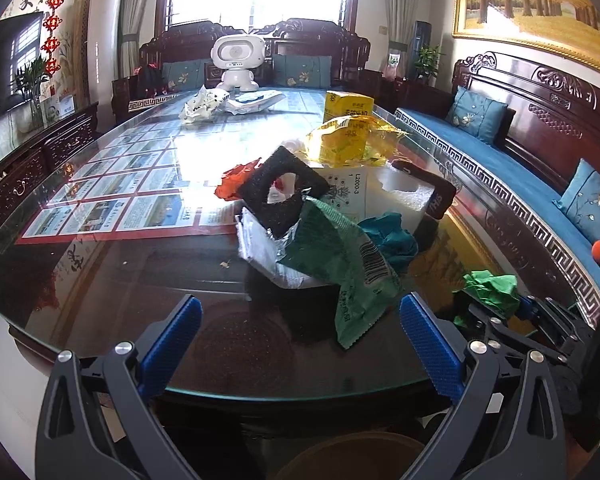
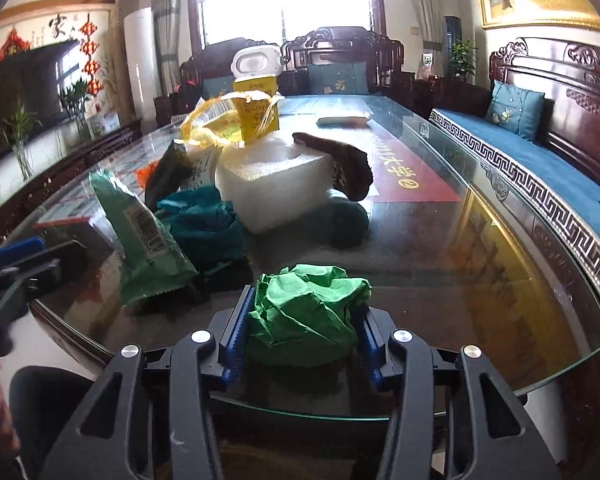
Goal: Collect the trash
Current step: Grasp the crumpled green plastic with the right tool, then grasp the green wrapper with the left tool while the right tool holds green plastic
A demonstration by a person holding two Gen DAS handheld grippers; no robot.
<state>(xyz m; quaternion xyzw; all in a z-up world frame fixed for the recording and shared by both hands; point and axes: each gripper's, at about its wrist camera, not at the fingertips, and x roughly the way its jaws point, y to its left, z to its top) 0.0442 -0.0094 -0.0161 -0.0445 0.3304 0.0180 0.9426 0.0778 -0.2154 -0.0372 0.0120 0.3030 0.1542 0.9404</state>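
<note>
While the glass-topped table [image 1: 112,276] carries a heap of rubbish near its front edge, the white foam block [image 2: 276,184] in that heap serves well as a marker for everything else. Far to the left of the block, in the right wrist view, the left gripper [image 1: 300,344] shows at the frame's edge; its own camera shows its blue pads spread wide apart with nothing between them, poised over the table's front edge just short of the heap. Left of the block and nearer the front stands a green snack wrapper [image 2: 148,240] with a barcode, leaning upright, and a crumpled teal paper [image 2: 208,220] lies between that wrapper and the block, touching the block's lower left side. Behind the block and a little left sits a yellow carton [image 2: 258,108] with torn yellow film [image 2: 212,120] draped around it. A dark brown piece [image 2: 340,164] hangs over the block's right top corner. In front of the block, well apart from it and close to the table's front edge, a crumpled green paper ball [image 2: 308,312] sits between the blue pads of the right gripper [image 2: 302,344], which press against it on both sides, so the ball is clamped. To the right of the block, beyond the table's edge, runs a blue-cushioned wooden bench [image 2: 540,160].
</note>
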